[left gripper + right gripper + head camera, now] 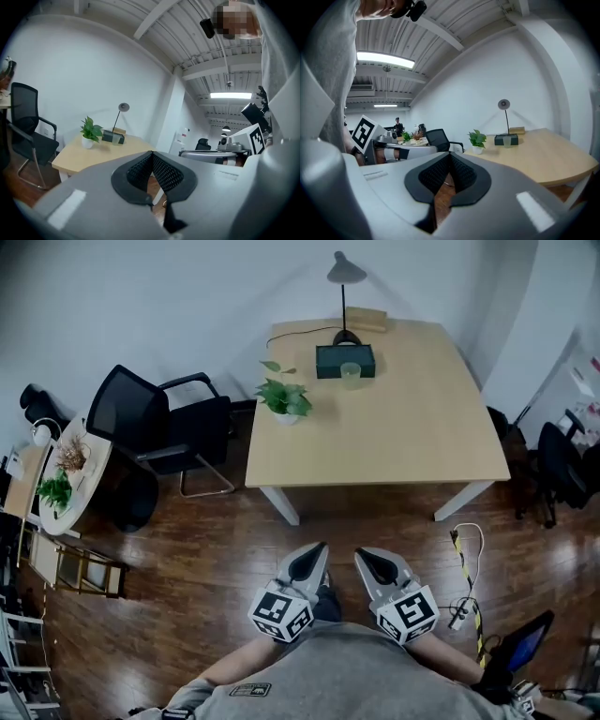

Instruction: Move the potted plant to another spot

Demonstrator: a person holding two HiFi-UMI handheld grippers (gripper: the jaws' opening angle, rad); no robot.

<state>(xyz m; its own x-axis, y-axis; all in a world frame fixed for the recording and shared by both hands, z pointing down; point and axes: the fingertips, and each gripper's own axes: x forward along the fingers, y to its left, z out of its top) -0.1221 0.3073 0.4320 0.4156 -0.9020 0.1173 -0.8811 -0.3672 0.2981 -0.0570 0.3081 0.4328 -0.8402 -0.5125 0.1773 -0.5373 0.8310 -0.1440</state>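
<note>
The potted plant (284, 399), green leaves in a small white pot, stands near the left edge of the light wooden table (394, 442). It also shows in the left gripper view as the plant (90, 131) and in the right gripper view as the plant (477, 139), far ahead of both. My left gripper (315, 552) and right gripper (367, 559) are side by side over the wooden floor, well short of the table's front edge. The left gripper (151, 154) and the right gripper (450, 157) are both shut, with nothing between their pads.
A black office chair (159, 427) stands left of the table. A desk lamp (344, 296), a dark box (345, 360) and a pale cup (351, 374) sit at the table's back. A round side table (89, 479) is far left; cables (466, 577) lie on the floor at right.
</note>
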